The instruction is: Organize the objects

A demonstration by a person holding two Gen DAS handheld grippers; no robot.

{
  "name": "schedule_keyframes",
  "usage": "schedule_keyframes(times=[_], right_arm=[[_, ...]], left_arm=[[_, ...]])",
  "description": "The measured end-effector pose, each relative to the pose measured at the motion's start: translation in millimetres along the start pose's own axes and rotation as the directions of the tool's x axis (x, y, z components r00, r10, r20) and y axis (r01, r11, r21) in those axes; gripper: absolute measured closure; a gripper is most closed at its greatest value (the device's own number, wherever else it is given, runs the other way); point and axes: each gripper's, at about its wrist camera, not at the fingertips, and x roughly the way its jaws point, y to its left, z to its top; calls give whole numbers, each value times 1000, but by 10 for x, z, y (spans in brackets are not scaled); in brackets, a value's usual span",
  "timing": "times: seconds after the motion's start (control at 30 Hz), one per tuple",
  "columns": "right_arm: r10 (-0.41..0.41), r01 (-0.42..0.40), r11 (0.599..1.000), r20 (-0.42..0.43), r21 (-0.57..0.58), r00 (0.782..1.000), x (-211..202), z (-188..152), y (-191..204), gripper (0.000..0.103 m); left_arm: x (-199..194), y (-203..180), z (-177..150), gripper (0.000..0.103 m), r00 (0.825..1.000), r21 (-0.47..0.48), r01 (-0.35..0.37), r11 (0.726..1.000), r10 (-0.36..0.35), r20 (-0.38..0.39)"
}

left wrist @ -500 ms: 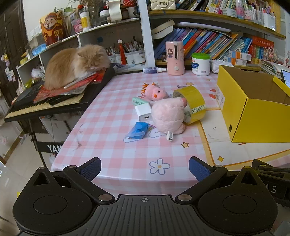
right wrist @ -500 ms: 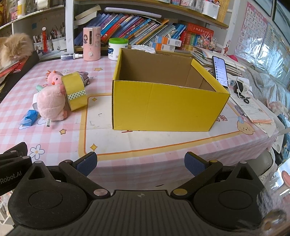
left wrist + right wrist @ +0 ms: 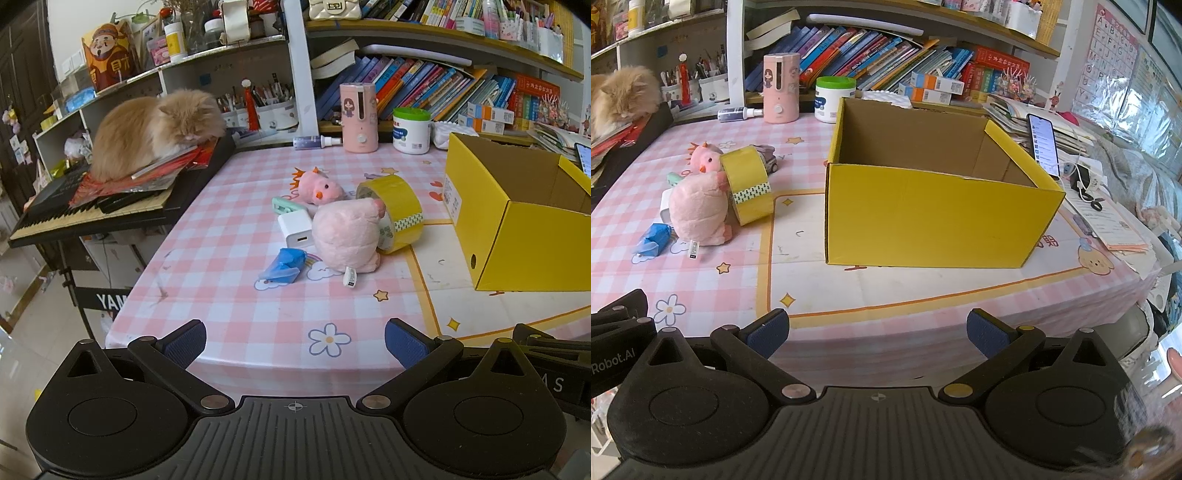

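A cluster lies mid-table: a big pink plush (image 3: 347,236) (image 3: 698,214), a small pink chick toy (image 3: 320,188) (image 3: 706,159), a yellow tape roll (image 3: 397,212) (image 3: 748,184), a white charger cube (image 3: 297,230), a blue wrapped item (image 3: 282,267) (image 3: 653,240) and a mint clip (image 3: 284,205). An open yellow cardboard box (image 3: 517,229) (image 3: 934,218) stands to their right, with nothing visible inside. My left gripper (image 3: 295,341) hovers open at the near table edge, well short of the cluster. In front of the box, my right gripper (image 3: 878,330) is open too, holding nothing.
An orange cat (image 3: 155,129) lies on a keyboard piano (image 3: 110,210) left of the table. A pink dispenser (image 3: 358,118), white tub (image 3: 411,131) and spray bottle (image 3: 314,141) line the back. Bookshelves rise behind. A phone (image 3: 1043,142) and papers sit right of the box.
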Motion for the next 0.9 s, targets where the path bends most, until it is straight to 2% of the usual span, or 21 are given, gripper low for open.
schedule_keyframes(times=[0.9], right_arm=[[3, -3, 1000, -7, -6, 1000, 17, 30, 76, 0]], left_arm=[[50, 103, 17, 0, 1000, -6, -3, 1000, 3, -8]])
